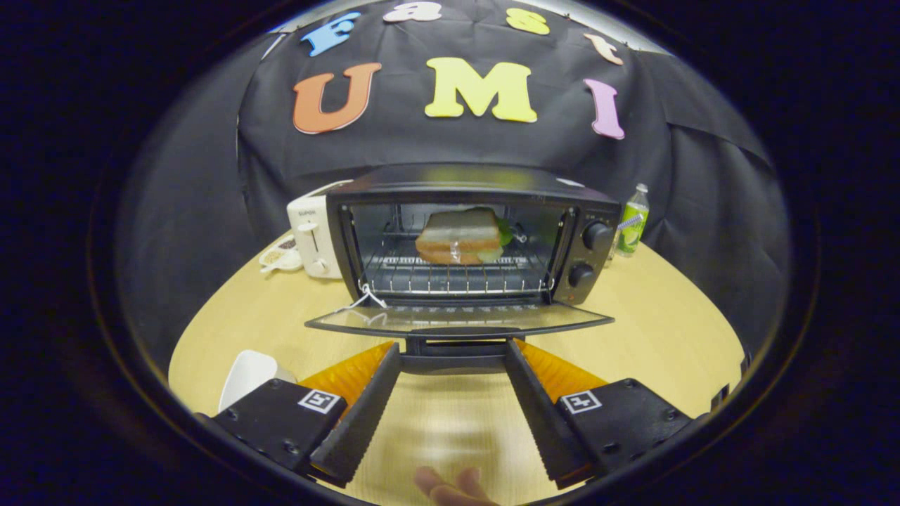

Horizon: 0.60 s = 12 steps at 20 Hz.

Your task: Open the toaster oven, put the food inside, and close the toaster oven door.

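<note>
A black toaster oven [478, 193] stands on the wooden table [661, 337] with its glass door [460, 318] folded down flat toward me. A sandwich [458, 236] with a green leaf lies on the wire rack [457, 276] inside. My gripper [453, 346] is open, its fingertips on either side of the door's dark handle [455, 351], which sits just between and ahead of them. Nothing is pressed between the fingers.
A white toaster [313, 235] stands left of the oven with a small dish [281, 256] beside it. A green bottle [631, 221] stands to the oven's right. A white dish [246, 376] lies by the left finger. Fingertips of a hand [450, 486] show below the gripper.
</note>
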### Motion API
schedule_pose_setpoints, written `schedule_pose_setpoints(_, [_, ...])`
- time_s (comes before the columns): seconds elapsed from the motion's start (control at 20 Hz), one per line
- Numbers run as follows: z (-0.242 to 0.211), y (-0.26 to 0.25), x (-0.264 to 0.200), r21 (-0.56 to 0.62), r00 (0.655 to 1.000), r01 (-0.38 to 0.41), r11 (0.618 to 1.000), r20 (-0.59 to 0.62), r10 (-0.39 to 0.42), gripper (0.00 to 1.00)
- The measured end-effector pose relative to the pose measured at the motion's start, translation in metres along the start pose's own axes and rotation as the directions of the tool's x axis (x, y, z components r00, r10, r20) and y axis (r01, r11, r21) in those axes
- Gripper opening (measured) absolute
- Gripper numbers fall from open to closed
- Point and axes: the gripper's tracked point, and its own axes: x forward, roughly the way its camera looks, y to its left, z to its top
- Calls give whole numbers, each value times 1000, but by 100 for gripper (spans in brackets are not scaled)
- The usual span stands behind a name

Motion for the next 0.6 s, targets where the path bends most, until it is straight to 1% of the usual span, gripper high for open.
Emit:
schedule_pose_setpoints(0.15, [15,-1,-2,8,998,-9,1000,65,8,99])
schedule_pose_setpoints(0.4, [37,-1,0,-15,983,-25,1000,183,27,99])
schedule_pose_setpoints(0.6, [49,0,4,-14,977,-39,999,207,41,98])
